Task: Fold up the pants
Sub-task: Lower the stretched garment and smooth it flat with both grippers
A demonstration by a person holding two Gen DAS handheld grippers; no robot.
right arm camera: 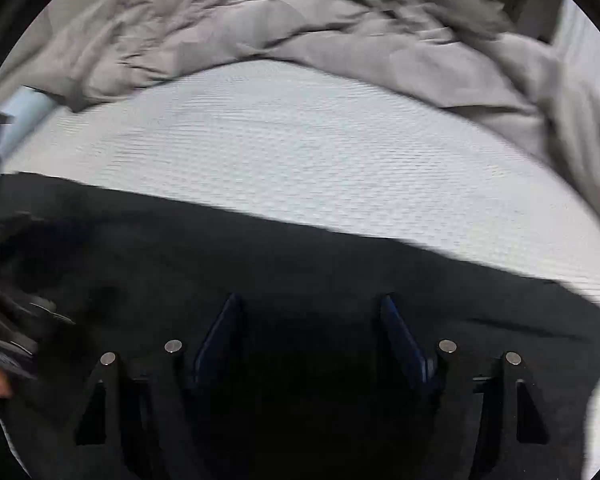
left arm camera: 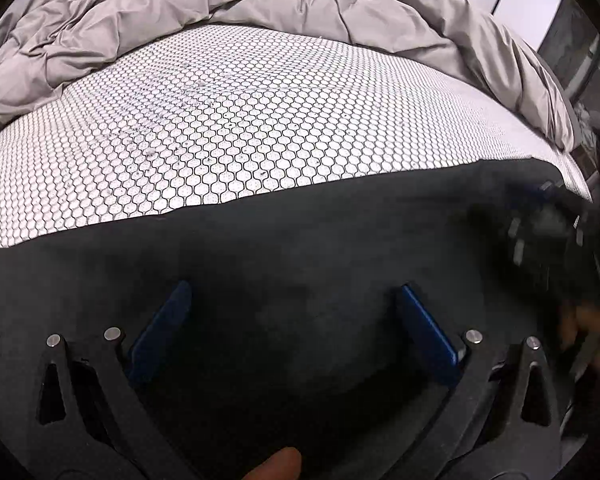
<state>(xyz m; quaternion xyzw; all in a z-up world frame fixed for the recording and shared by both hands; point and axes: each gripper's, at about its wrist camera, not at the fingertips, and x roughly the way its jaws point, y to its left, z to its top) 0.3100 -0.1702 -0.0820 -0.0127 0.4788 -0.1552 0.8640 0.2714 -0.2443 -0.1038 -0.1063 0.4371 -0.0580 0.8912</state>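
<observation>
Black pants (left arm camera: 300, 232) lie flat across the near part of a white mattress (left arm camera: 240, 120), with a straight far edge. My left gripper (left arm camera: 293, 288) hovers over the dark cloth, open, its blue pads wide apart with nothing pinched. At the right edge of the left wrist view my right gripper (left arm camera: 548, 224) shows as a dark blur over the pants. In the right wrist view the pants (right arm camera: 180, 248) fill the lower half, and my right gripper (right arm camera: 310, 298) stands open above them, pads apart. I cannot tell whether either gripper's tips touch the cloth.
A crumpled grey duvet (left arm camera: 220, 0) is piled along the far side of the mattress (right arm camera: 300, 152) and down its right side (right arm camera: 500, 80). A thumb (left arm camera: 280, 464) shows at the bottom edge. The bed's edge drops off at the right (left arm camera: 580, 152).
</observation>
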